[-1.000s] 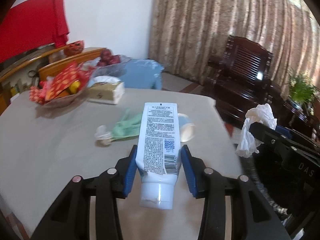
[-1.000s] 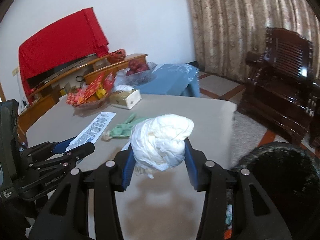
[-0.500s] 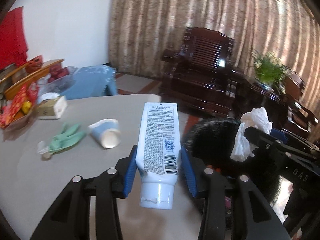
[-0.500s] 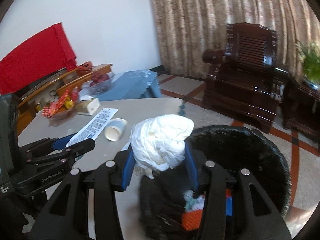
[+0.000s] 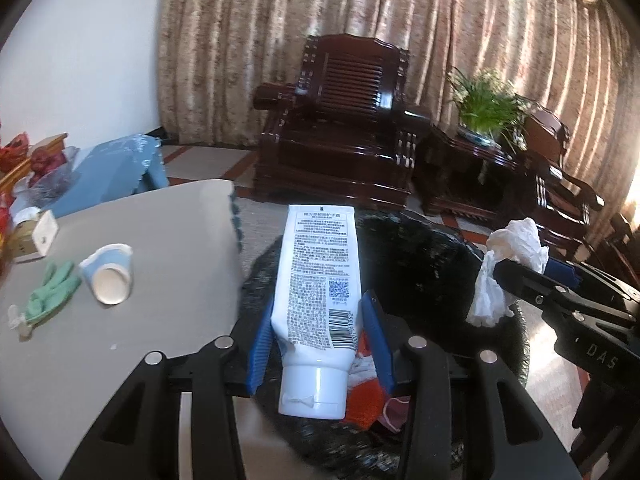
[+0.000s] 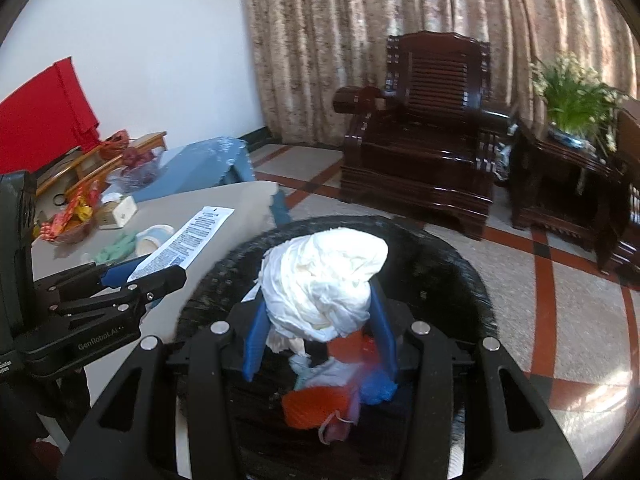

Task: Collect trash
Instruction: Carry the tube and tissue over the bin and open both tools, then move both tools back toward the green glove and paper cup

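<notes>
Biggest thing here is the grey table [image 5: 120, 280], filling the 9 o'clock side of the left wrist view, with the dark wooden armchair [image 5: 344, 136] up at 12 and a potted plant [image 5: 486, 108] at about 1 o'clock. Right beside the table edge sits the black trash bin [image 6: 452, 264], wide mouth open, and there's already stuff in it, orange [image 6: 316, 404], blue and whitish bits down around 6 o'clock in the right wrist view.

Left gripper [image 5: 320, 344] is clamped on a white tube [image 5: 320, 280], blue pads squeezed against both sides near the cap end, cap pointing back at the camera and the printed label facing up. The tube hangs over the near rim of the bin, just past the table edge. Right gripper [image 6: 320, 328] is closed on a wad of white tissue [image 6: 324, 280], held above the bin's opening; from the left camera you can see that same wad at 3 o'clock, over the far side of the bin.

Stuff on the table: a tissue box [image 5: 34, 236] at 9 o'clock, a tipped-over paper cup [image 5: 108, 280] with its mouth facing the camera, and a green glove [image 5: 52, 292] lying just beside the cup.
</notes>
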Demonstrator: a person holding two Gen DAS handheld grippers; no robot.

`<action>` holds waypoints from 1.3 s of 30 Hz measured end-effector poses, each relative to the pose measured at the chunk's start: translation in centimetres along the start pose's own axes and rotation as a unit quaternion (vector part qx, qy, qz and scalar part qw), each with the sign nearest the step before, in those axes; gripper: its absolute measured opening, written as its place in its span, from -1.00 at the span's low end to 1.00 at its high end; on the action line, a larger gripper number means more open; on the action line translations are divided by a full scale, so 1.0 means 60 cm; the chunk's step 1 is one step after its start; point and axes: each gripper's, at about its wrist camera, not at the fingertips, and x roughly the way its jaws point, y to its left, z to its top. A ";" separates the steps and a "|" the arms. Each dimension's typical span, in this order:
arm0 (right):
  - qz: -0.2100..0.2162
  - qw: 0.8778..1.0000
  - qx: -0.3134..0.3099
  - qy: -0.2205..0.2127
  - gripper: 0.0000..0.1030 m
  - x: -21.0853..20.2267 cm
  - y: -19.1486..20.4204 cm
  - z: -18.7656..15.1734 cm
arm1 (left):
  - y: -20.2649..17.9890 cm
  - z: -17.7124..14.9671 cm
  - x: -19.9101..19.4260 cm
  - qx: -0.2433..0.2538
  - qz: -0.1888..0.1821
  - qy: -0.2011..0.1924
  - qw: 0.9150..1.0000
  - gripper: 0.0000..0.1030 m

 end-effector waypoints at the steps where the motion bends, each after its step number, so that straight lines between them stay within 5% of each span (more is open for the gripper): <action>1: -0.004 1.000 0.002 0.001 -0.14 0.000 -0.006 -0.003 | -0.002 -0.002 0.003 0.003 -0.003 0.002 1.000 -0.17; 13: -0.032 0.999 0.019 0.028 -0.06 0.020 -0.055 -0.038 | -0.052 -0.016 0.066 0.023 -0.022 0.041 0.999 -0.17; 16: -0.041 0.998 0.022 0.032 0.08 0.022 -0.059 -0.041 | -0.053 -0.017 0.073 0.020 -0.028 0.052 0.998 -0.15; 20: -0.054 0.998 0.023 0.028 0.47 0.019 -0.062 -0.044 | -0.041 -0.017 0.065 0.006 -0.033 0.044 0.998 0.28; 25: -0.060 0.998 0.030 0.016 0.84 0.008 -0.059 -0.041 | -0.027 -0.010 0.049 -0.003 -0.028 0.035 0.999 0.40; 32: -0.035 0.999 0.035 0.000 0.87 0.001 -0.027 -0.021 | 0.027 -0.008 0.001 -0.020 0.003 0.008 1.000 0.56; 39: 0.008 1.000 0.007 -0.020 0.87 0.018 0.052 0.019 | 0.138 -0.013 -0.067 -0.050 0.076 -0.031 0.995 0.59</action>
